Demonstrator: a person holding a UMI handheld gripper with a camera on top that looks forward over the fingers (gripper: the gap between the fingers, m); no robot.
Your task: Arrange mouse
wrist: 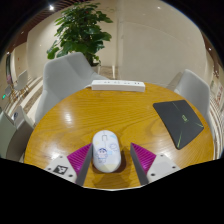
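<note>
A white mouse (107,149) with a small printed figure on its back lies on the round wooden table (110,112), near the table's front edge. It stands between the two fingers of my gripper (112,160), with a gap at either side. The gripper is open. The magenta pads (81,157) flank the mouse left and right without touching it.
A dark laptop or tablet sleeve (181,120) lies on the table at the right. A white power strip (118,85) lies at the far edge. Grey chairs (66,72) stand around the table, and a potted plant (82,28) stands behind.
</note>
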